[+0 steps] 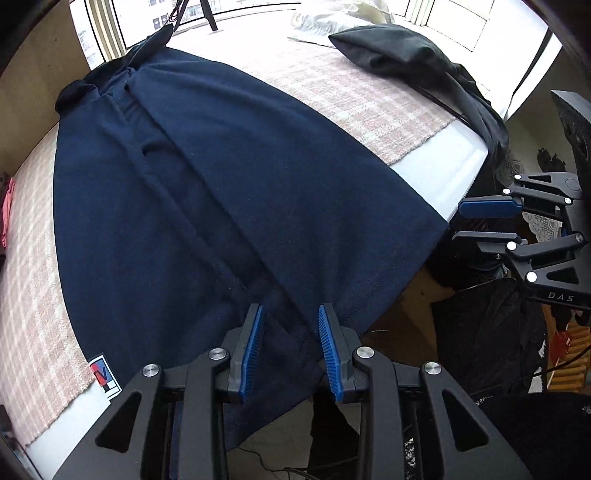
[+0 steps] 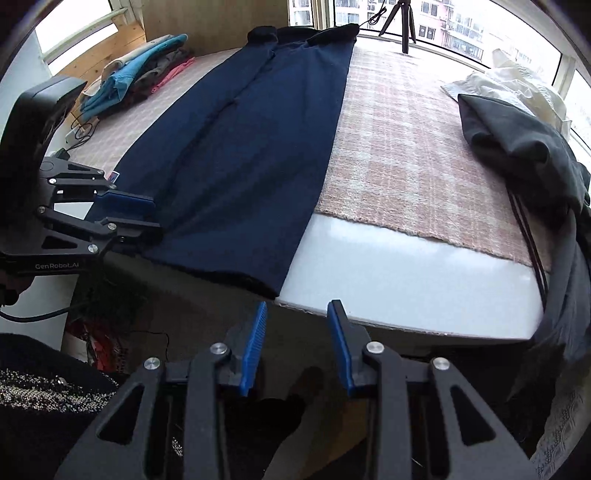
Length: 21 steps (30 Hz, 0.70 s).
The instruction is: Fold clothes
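The navy garment is matt knit cloth with stitched seams. Under it the blanket is coarse woven cloth, pink and cream check, on a smooth white mattress. The black garment looks soft and matt. The left gripper is matt black plastic with ribbed blue pads and shiny metal pins.

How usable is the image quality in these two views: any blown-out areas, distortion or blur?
Left wrist view: windows blown out white, strong fisheye bend on the bed edge, navy garment sharp. Right wrist view: windows partly overexposed though buildings show, dark corners, floor under the bed in deep shadow, no motion blur.
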{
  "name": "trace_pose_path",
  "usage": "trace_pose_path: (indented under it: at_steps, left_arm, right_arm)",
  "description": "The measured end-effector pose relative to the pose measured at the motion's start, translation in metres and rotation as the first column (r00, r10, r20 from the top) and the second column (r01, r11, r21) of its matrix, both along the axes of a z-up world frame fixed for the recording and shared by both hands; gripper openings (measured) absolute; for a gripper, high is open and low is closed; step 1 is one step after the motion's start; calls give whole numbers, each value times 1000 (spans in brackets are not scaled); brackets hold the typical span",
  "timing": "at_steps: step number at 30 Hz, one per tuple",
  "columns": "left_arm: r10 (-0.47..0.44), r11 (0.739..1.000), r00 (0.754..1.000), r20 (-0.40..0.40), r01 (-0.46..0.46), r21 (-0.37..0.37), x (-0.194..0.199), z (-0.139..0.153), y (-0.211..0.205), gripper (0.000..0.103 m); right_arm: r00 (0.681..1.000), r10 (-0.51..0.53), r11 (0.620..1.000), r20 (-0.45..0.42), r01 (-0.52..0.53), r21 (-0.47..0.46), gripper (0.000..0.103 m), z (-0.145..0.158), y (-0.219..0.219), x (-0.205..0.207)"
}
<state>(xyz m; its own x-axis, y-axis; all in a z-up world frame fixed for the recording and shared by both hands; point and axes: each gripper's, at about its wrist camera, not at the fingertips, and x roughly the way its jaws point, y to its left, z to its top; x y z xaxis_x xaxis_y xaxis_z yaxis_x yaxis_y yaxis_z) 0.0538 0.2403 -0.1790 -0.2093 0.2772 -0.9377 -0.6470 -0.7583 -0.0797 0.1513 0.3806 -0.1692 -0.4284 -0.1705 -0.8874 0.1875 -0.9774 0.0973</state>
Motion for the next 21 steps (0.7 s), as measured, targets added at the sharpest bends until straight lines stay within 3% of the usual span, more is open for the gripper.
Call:
trace_pose_path:
  at_steps: [4, 6, 10, 12, 15, 16, 18, 20, 21]
  left_arm:
    - [35, 995, 999, 4, -35, 89, 2, 28, -23, 29]
    - [74, 993, 997, -15, -72, 96, 3, 39, -45, 29]
    - [209, 977, 978, -31, -207, 46, 1, 41, -99, 29]
    - [284, 958, 959, 3, -284, 31, -1, 35, -131, 29]
    - [379, 924, 923, 66, -381, 20, 1, 23, -168, 29]
    - [392, 919, 917, 80, -394, 19, 1, 19, -172, 29]
    - [413, 909, 905, 106, -417, 18, 3, 12, -177, 30]
    - [416, 907, 901, 122, -421, 16, 2, 5, -173, 32]
    - [412, 909, 902, 128, -417, 15, 1, 3, -171, 33]
  right_arm:
    - [999, 1, 994, -33, -5, -111, 34, 14, 4, -9]
    - [998, -32, 983, -48, 23, -181, 34, 18, 7, -17]
    - [998, -33, 987, -58, 23, -162, 32, 8, -3, -35]
    - [1000, 22, 997, 0, -22, -80, 19, -5, -13, -36]
    - [997, 68, 998, 21, -68, -7, 17, -5, -17, -24]
    - [998, 51, 998, 30, -50, -37, 17, -1, -12, -23]
    - [1000, -1, 997, 8, 2, -75, 20, 7, -2, -25]
    - [999, -42, 997, -1, 41, -66, 39, 8, 3, -32]
    - [999, -37, 997, 16, 38, -70, 40, 6, 3, -36]
